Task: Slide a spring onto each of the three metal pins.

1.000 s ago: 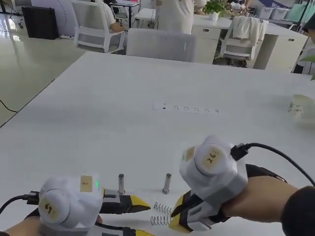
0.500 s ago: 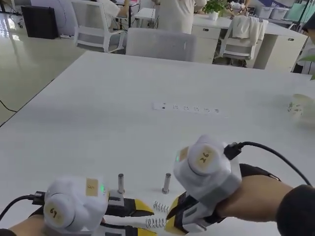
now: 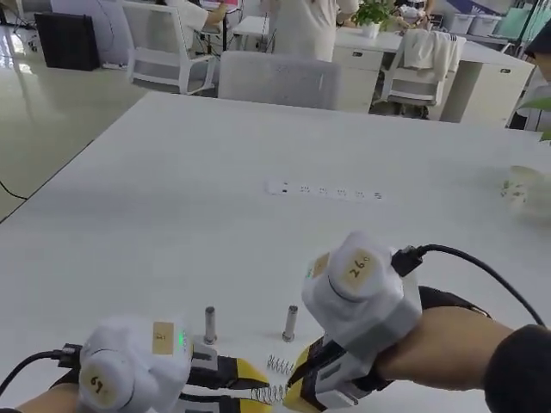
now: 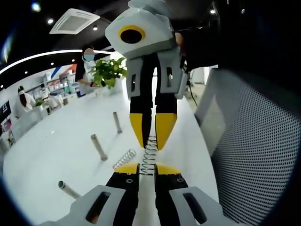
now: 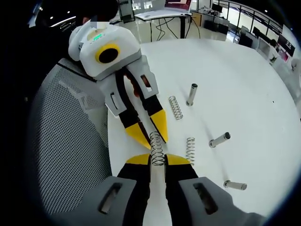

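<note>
My left gripper (image 3: 251, 389) and right gripper (image 3: 289, 396) meet tip to tip at the table's near edge. A thin steel spring (image 3: 269, 394) spans between them. In the left gripper view my own jaws (image 4: 146, 168) are shut on one end of the spring (image 4: 149, 153), and the right gripper (image 4: 153, 140) pinches its far end. The right gripper view has the spring (image 5: 157, 146) in my own jaws (image 5: 158, 160), facing the left gripper (image 5: 149, 133). Two loose springs (image 5: 175, 107) (image 5: 190, 150) lie beside three metal pins (image 5: 192, 94) (image 5: 219, 139) (image 5: 234, 185). Two pins (image 3: 209, 325) (image 3: 290, 323) stand upright just beyond the grippers.
The white table (image 3: 215, 215) stretches far ahead, with a flush power strip (image 3: 323, 191) at its middle and a cup (image 3: 519, 185) at the far right. Chairs (image 3: 275, 79) and desks stand beyond it. A mesh chair (image 4: 249, 141) sits against the near edge.
The left gripper has moved right to meet the right gripper. The spring now spans between both sets of jaws, lifted off the table. The pins have not moved.
</note>
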Tool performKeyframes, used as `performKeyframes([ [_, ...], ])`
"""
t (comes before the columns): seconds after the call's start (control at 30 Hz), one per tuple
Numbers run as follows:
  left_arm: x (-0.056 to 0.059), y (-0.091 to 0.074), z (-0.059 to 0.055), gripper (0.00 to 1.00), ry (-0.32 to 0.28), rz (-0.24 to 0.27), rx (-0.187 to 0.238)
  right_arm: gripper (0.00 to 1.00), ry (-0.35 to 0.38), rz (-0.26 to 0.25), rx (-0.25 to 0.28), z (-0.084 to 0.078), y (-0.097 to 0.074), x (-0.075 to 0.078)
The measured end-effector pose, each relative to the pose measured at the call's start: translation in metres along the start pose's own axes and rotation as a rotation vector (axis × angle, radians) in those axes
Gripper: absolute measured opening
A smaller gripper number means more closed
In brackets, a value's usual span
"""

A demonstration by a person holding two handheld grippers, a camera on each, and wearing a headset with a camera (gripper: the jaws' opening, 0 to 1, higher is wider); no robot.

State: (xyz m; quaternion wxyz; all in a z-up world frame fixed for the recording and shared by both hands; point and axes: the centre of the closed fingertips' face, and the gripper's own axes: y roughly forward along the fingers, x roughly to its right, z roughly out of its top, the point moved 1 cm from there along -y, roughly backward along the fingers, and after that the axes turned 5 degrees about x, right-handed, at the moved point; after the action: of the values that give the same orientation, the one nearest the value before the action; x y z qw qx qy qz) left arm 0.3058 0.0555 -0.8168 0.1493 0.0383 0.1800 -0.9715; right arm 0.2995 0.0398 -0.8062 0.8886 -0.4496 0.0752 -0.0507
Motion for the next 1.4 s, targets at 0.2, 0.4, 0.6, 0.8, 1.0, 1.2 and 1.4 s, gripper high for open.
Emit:
performKeyframes([
  [0.2, -0.001, 0.0, 0.001, 0.03, 0.0, 0.007, 0.001, 0.08, 0.005, -0.005, 0.028, 0.007, -0.003, -0.001],
  [0.4, -0.003, -0.001, 0.001, 0.03, -0.008, 0.016, 0.006, 0.08, 0.0, -0.012, 0.06, 0.016, -0.006, -0.002],
  [0.6, -0.003, -0.001, 0.002, 0.03, -0.012, 0.019, 0.011, 0.08, -0.017, -0.016, 0.085, 0.023, -0.008, -0.003],
  [0.8, -0.004, -0.001, 0.003, 0.02, -0.019, 0.022, 0.02, 0.08, -0.04, -0.022, 0.114, 0.03, -0.009, -0.003],
  [1.0, -0.005, -0.002, 0.004, 0.02, -0.022, 0.026, 0.03, 0.15, -0.044, -0.009, 0.141, 0.031, -0.006, -0.005],
  [1.2, -0.005, -0.002, 0.007, 0.02, -0.029, 0.029, 0.045, 0.13, -0.042, -0.005, 0.139, 0.027, -0.004, -0.004],
  [1.4, -0.007, -0.004, 0.016, 0.02, -0.045, 0.034, 0.084, 0.12, -0.022, 0.0, 0.156, 0.026, -0.003, -0.003],
])
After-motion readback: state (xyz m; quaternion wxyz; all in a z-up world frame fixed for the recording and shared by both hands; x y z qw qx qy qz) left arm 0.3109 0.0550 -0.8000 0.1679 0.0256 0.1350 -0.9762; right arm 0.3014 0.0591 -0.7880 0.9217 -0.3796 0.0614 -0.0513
